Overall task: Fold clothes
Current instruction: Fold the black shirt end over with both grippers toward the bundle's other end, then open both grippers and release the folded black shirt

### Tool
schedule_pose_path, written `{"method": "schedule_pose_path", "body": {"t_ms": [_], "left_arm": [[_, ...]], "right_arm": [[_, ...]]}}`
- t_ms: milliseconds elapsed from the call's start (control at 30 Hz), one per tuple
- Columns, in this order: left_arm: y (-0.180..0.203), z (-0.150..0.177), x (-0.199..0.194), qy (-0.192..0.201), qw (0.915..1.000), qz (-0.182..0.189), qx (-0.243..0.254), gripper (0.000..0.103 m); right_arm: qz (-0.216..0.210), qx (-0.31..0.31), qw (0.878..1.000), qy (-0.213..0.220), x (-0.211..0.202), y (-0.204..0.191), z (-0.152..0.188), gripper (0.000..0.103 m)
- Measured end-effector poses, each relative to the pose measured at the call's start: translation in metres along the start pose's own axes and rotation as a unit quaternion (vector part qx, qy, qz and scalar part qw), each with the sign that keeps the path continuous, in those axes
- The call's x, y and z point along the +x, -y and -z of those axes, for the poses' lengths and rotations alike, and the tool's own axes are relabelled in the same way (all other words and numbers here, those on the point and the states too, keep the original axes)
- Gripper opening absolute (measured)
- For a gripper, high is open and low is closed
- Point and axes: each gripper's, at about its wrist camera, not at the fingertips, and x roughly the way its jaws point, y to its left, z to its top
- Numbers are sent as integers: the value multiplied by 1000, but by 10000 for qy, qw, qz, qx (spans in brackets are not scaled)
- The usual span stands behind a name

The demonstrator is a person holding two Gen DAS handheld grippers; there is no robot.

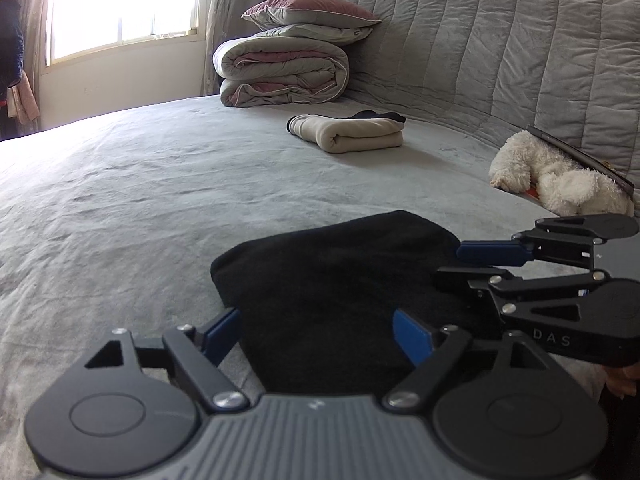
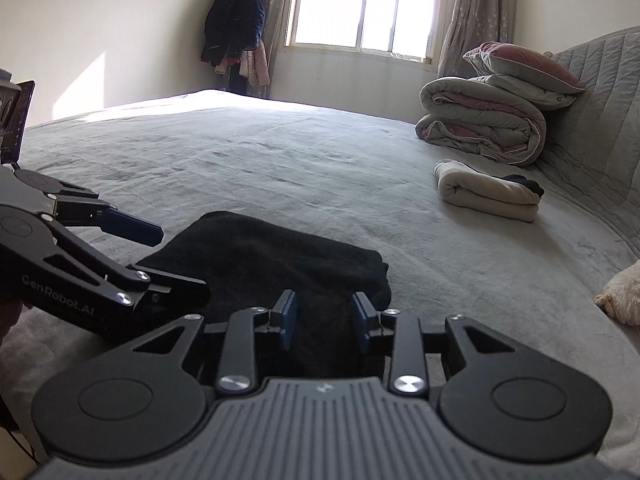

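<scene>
Black fabric is sitting folded on the grey bed [image 1: 140,184], and the black garment [image 1: 340,280] is lying right in front of both tools, so neither one is really reaching. It's looking wider than deep from the left wrist view, long axis running roughly across from one gripper to the other.

Left gripper [image 1: 316,336] is standing wide open, its blue pads straddling the near edge of the cloth without pinching it. Right gripper [image 2: 325,320] is hanging partly open over the near right end, pads apart, nothing clamped as far as the views show. In the left view the right tool is coming in from the side over the garment's right end, so each hand is covering its own end.

Cream folded piece [image 2: 488,194] is lying well apart near the headboard, looking already done. My guess: either hand is close enough, with the black bundle just ahead and below.
</scene>
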Motion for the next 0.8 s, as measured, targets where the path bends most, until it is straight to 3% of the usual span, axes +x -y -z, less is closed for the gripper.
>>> {"method": "schedule_pose_path", "body": {"t_ms": [200,533,700,800], "left_arm": [[1,13,-5,-123,9997,-21,-214,85],[-2,28,-20,-197,9981,168,-565,87],[2,29,-23,-300,9983,185,-464,89],[6,31,-25,-386,9986,221,-288,93]], "right_arm": [[-28,-145,9999,-48,-13,3,17,41],[-114,43,9999,-28,-33,17,31,41],[-55,171,9998,-82,-39,25,35,45],[-13,273,9995,-184,-39,30,36,53]]}}
